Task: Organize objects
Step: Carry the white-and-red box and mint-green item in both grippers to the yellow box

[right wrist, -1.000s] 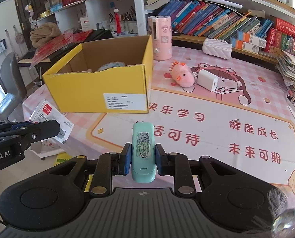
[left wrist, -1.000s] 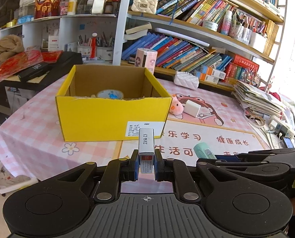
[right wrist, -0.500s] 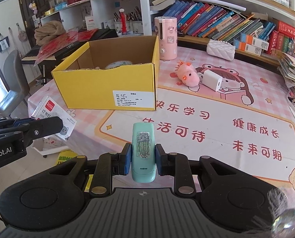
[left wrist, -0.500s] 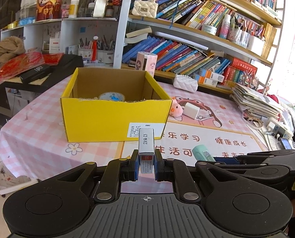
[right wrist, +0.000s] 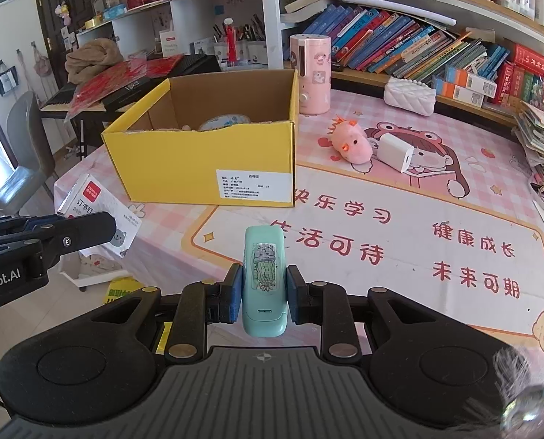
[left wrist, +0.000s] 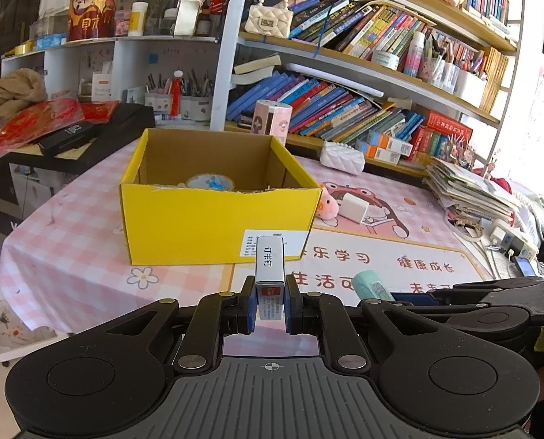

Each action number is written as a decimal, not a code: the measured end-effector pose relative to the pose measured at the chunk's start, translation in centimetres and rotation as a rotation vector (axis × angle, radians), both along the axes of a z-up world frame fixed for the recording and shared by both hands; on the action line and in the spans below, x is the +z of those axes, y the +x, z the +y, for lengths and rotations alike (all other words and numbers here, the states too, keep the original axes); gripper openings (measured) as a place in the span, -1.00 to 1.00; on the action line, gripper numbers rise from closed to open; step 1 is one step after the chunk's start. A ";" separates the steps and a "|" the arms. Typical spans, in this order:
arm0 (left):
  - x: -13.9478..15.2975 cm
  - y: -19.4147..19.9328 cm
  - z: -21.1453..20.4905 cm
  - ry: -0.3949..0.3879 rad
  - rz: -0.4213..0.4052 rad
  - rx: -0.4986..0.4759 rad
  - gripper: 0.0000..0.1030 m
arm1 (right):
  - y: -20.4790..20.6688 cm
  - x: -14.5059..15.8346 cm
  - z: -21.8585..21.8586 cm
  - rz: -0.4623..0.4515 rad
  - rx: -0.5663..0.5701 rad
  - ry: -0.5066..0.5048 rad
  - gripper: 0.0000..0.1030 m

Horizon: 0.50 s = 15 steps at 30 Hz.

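Note:
My left gripper (left wrist: 268, 307) is shut on a small white staple box (left wrist: 269, 267), held short of the table's front edge. The same box (right wrist: 100, 216) shows at the left of the right wrist view. My right gripper (right wrist: 264, 292) is shut on a mint-green stapler (right wrist: 264, 274) with a jellyfish sticker; its tip (left wrist: 372, 285) also shows in the left wrist view. An open yellow cardboard box (left wrist: 217, 219) (right wrist: 206, 161) stands on the pink table ahead of both grippers, with a round blue-and-white item (left wrist: 210, 183) inside.
A pink plush toy (right wrist: 350, 141) and a white charger (right wrist: 394, 152) lie right of the box. A pink canister (right wrist: 310, 73) and a white quilted pouch (right wrist: 409, 95) stand behind. Stacked papers (right wrist: 542, 142) sit at the right edge, bookshelves at the back, a chair (right wrist: 19, 153) at left.
Both views have drawn back and risen slightly from the yellow box, which looks smaller and higher in the frames. Both grips are unchanged.

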<state>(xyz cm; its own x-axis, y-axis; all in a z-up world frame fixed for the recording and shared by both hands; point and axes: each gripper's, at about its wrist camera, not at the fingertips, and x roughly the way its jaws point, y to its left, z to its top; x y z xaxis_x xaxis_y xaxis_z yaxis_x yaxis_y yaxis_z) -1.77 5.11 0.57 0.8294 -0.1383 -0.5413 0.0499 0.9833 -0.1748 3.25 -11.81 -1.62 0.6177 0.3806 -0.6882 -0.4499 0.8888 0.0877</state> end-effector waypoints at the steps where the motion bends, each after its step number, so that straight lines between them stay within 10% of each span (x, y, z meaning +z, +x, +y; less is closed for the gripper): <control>1: 0.0 0.0 0.2 -0.001 0.002 0.003 -0.75 | 0.0 -0.1 0.2 0.003 0.001 -0.001 -0.55; 15: 0.2 -0.6 2.7 -0.021 -0.011 0.083 -0.75 | 0.3 0.1 3.0 0.002 0.071 -0.007 -0.55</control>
<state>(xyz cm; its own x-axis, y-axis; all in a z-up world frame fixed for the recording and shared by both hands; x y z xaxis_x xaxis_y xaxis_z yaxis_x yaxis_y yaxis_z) -2.35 7.84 0.76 0.8443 -0.0805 -0.5299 -0.0292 0.9803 -0.1954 3.59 -8.77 -1.57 0.5879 0.4183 -0.6924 -0.5116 0.8553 0.0823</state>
